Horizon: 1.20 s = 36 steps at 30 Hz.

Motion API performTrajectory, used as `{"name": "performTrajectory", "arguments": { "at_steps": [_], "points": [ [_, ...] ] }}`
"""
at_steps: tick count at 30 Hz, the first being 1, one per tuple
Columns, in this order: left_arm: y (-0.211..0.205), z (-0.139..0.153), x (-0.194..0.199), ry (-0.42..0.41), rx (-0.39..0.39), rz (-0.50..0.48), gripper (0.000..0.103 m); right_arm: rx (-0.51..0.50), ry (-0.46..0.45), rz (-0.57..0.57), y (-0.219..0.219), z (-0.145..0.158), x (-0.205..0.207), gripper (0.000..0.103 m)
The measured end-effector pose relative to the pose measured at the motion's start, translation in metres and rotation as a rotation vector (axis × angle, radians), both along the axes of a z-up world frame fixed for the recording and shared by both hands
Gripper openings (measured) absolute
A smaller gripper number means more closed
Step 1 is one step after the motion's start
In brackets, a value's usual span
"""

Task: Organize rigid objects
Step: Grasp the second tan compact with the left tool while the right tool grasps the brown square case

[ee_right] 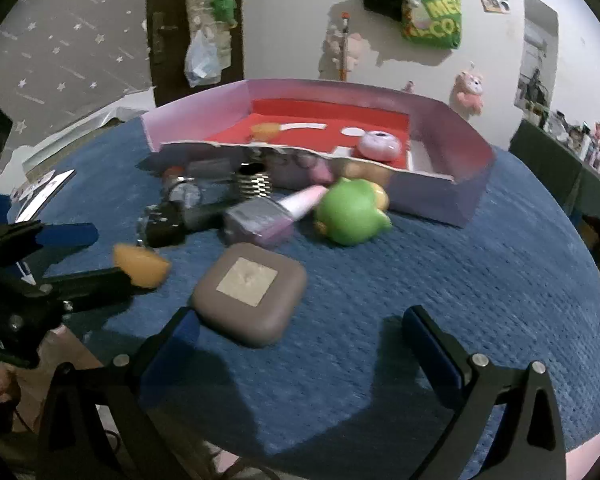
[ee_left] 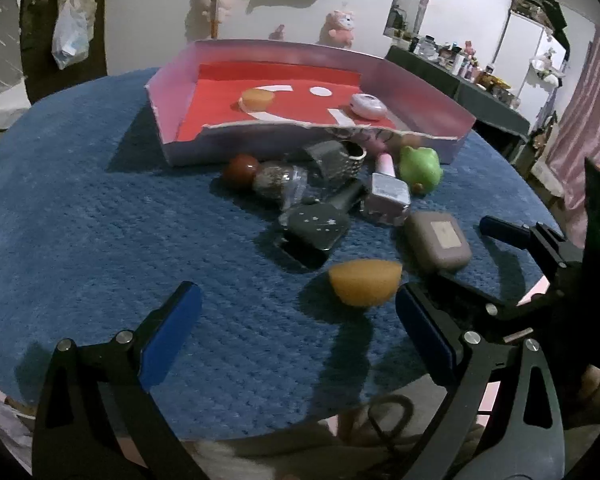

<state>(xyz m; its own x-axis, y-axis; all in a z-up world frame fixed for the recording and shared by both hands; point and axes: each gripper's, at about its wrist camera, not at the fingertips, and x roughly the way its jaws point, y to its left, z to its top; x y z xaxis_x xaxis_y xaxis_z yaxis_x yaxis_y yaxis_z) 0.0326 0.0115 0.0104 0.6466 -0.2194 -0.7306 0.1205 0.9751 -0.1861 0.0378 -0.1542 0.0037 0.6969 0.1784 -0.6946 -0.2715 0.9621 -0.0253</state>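
Left wrist view: left gripper [ee_left: 298,316] is hovering spread wide below the orange half-round piece [ee_left: 365,282] at lower centre, lining up a grasp toward the tray [ee_left: 260,50].

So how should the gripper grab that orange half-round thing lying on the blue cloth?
Probably across its curved sides, coming from the near edge of the table. The orange half-round piece lies apart from the other things, and the open left gripper already points at it. Its flat cut end faces right, so the fingers should straddle the rounded body.
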Motion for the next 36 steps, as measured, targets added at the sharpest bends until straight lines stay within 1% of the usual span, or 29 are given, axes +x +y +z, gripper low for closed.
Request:
{"name": "performTrajectory", "arguments": {
  "at_steps": [2,4,6,7,8,9,11,12,14,16,20,22,24,25,29,36],
  "points": [
    [-0.004,-0.001,0.002,0.007,-0.017,-0.008,0.098,0.000,-0.003,-0.020,-0.008,-0.001,0.000,0.103],
    [-0.014,-0.001,0.003,0.002,0.008,-0.016,0.098,0.022,-0.008,0.018,-0.011,0.001,-0.002,0.103],
    [-0.020,-0.002,0.002,-0.007,0.029,-0.021,0.098,0.001,-0.031,0.054,-0.005,0.002,-0.007,0.101],
    [-0.022,-0.002,0.002,-0.010,0.032,-0.025,0.093,-0.019,-0.043,0.074,-0.001,0.002,-0.009,0.100],
    [-0.024,-0.003,0.001,-0.013,0.038,-0.027,0.087,-0.033,-0.051,0.089,0.003,0.001,-0.010,0.096],
    [-0.025,-0.002,-0.001,-0.021,0.053,-0.028,0.074,-0.039,-0.056,0.101,0.006,0.000,-0.009,0.093],
    [-0.026,-0.001,-0.003,-0.028,0.061,-0.039,0.067,-0.020,-0.067,0.122,0.009,-0.002,-0.007,0.091],
    [-0.026,-0.001,-0.004,-0.029,0.051,-0.046,0.064,-0.008,-0.068,0.131,0.010,-0.002,-0.005,0.089],
    [-0.026,-0.001,-0.007,-0.033,0.040,-0.062,0.055,0.001,-0.076,0.147,0.012,-0.003,-0.002,0.087],
    [-0.028,-0.001,-0.010,-0.047,0.057,-0.073,0.054,0.010,-0.078,0.158,0.012,-0.003,0.001,0.086],
    [-0.039,-0.005,-0.018,-0.090,0.137,-0.092,0.052,0.036,-0.079,0.154,0.009,-0.002,0.005,0.063],
    [-0.041,-0.006,-0.021,-0.105,0.152,-0.097,0.050,0.041,-0.077,0.154,0.007,-0.002,0.005,0.063],
    [-0.040,-0.006,-0.022,-0.113,0.149,-0.104,0.044,0.035,-0.078,0.152,0.008,-0.001,0.004,0.062],
    [-0.041,-0.005,-0.022,-0.113,0.143,-0.109,0.036,0.034,-0.077,0.150,0.008,-0.001,0.003,0.062],
    [-0.044,-0.004,-0.025,-0.123,0.167,-0.117,0.036,0.061,-0.047,0.141,0.009,0.004,0.003,0.062],
    [-0.038,0.007,-0.024,-0.148,0.139,-0.116,0.036,0.110,-0.046,0.142,0.010,0.024,0.001,0.062]
  ]
}}
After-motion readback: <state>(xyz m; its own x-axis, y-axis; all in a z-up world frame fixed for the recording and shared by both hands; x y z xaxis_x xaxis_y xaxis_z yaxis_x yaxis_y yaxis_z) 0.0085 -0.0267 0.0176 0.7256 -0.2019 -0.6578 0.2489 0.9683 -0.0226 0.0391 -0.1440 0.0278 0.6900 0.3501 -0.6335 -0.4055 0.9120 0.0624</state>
